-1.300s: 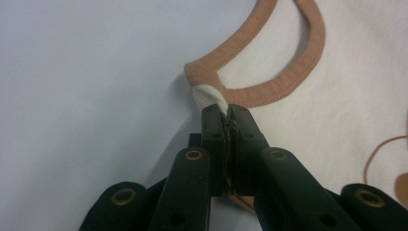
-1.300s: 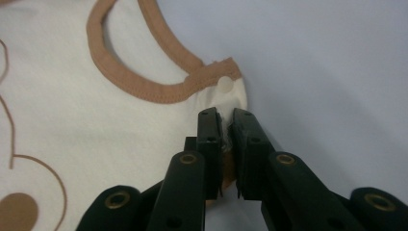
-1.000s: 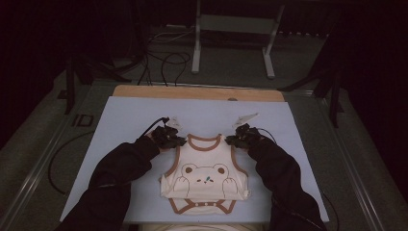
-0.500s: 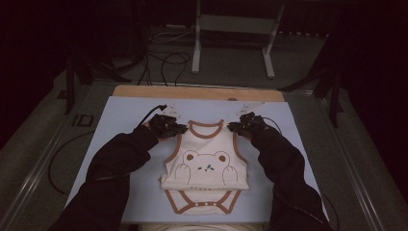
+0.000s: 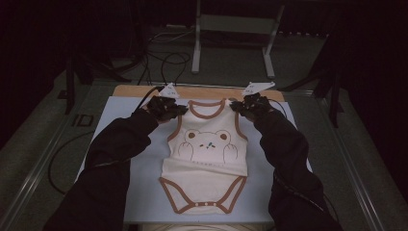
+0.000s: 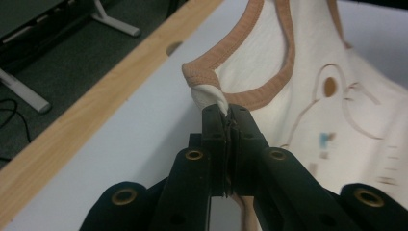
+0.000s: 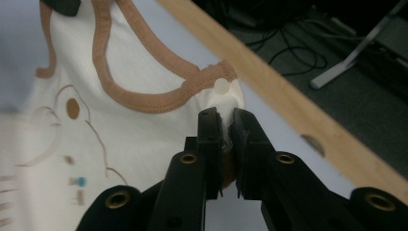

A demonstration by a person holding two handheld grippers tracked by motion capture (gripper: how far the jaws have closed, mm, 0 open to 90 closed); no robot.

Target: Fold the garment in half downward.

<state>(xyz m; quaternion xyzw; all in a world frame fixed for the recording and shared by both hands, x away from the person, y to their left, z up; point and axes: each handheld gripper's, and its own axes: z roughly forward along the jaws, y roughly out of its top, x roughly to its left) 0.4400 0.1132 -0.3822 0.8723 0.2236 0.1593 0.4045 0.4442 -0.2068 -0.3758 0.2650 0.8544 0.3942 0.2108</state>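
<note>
From above, the bodysuit (image 5: 207, 159) lay lengthwise, neck away from the person; close up, the left gripper (image 6: 226, 113) and right gripper (image 7: 224, 118) each pinched a shoulder strap.

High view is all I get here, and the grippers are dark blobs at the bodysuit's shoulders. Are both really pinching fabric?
Observer: Yes. In the left gripper view, the left gripper has its jaws shut on a twist of white cloth at the shoulder strap of the bodysuit.
Operator: And the right one?
Observer: The right gripper grips the other strap's cloth with a slight gap between its jaw tips, just below a small white snap.
Operator: Is either near the table's edge?
Observer: The left one holds its strap over the white mat, short of the wooden edge strip.
</note>
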